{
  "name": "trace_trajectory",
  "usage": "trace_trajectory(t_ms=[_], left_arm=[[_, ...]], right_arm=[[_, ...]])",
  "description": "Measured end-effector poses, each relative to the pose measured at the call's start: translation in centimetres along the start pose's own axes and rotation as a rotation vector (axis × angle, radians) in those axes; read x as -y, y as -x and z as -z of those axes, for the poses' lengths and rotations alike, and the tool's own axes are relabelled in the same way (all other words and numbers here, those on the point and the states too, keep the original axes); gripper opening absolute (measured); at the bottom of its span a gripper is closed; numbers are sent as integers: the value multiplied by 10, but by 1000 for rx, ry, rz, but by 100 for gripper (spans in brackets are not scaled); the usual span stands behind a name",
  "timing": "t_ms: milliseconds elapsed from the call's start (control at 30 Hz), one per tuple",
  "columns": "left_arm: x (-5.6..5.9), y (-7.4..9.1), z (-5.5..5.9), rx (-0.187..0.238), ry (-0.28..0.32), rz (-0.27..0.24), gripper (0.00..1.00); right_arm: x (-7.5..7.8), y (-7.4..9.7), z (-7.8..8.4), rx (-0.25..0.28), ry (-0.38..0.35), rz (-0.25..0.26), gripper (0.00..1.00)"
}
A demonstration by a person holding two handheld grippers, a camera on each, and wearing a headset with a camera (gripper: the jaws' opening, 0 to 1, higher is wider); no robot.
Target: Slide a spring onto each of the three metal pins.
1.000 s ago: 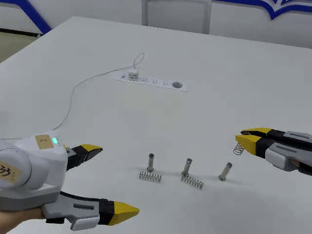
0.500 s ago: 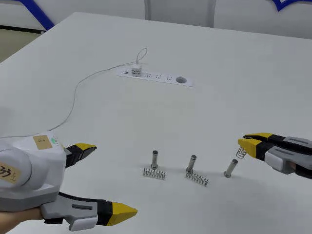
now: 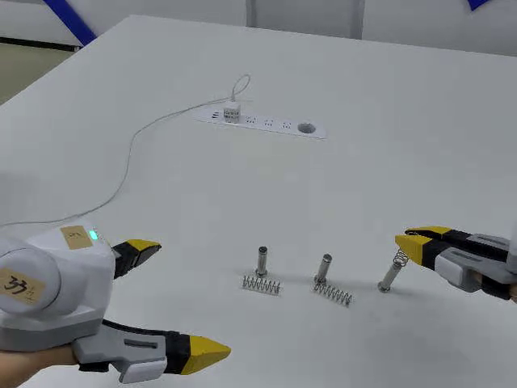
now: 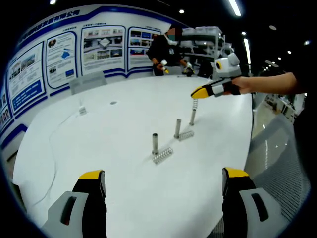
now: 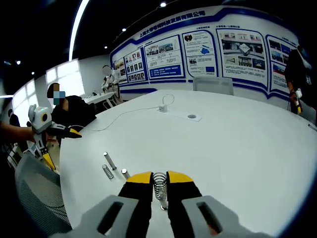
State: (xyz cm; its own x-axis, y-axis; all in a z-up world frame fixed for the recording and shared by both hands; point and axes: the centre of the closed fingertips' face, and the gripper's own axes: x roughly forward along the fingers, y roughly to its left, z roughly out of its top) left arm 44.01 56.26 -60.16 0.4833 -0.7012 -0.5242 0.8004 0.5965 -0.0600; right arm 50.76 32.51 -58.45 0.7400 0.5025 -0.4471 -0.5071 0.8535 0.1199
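The left gripper (image 3: 172, 299) sits low at the person's left, its 2 yellow-tipped jaws spread wide with nothing between them. A hand (image 3: 24, 365) grips it from behind. The right gripper (image 3: 412, 241) reaches in from the right, tips pointing left, its 2 jaws pinched on a spring (image 5: 159, 186). A bare forearm (image 4: 270, 82) extends behind it.

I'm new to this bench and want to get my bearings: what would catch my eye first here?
The right gripper, at the right of the white table, pinches a small silver coil spring at the top of the rightmost metal pin. The left pin and middle pin stand bare, with loose springs lying at their feet. The left gripper hangs open at the lower left.
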Motion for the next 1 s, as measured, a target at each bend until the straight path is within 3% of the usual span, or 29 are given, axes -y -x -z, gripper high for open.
trace_trajectory(t_ms=[267,633,1000], left_arm=[[-2,-2,-5,11,-6,-2,100],[-1,-3,-2,-3,-19,7,100],[-4,-1,-6,14,-11,-8,100]], right_arm=[[1,-3,4,-13,6,8,11],[1,-8,15,-18,28,15,11],[5,-14,23,-28,38,18,11]])
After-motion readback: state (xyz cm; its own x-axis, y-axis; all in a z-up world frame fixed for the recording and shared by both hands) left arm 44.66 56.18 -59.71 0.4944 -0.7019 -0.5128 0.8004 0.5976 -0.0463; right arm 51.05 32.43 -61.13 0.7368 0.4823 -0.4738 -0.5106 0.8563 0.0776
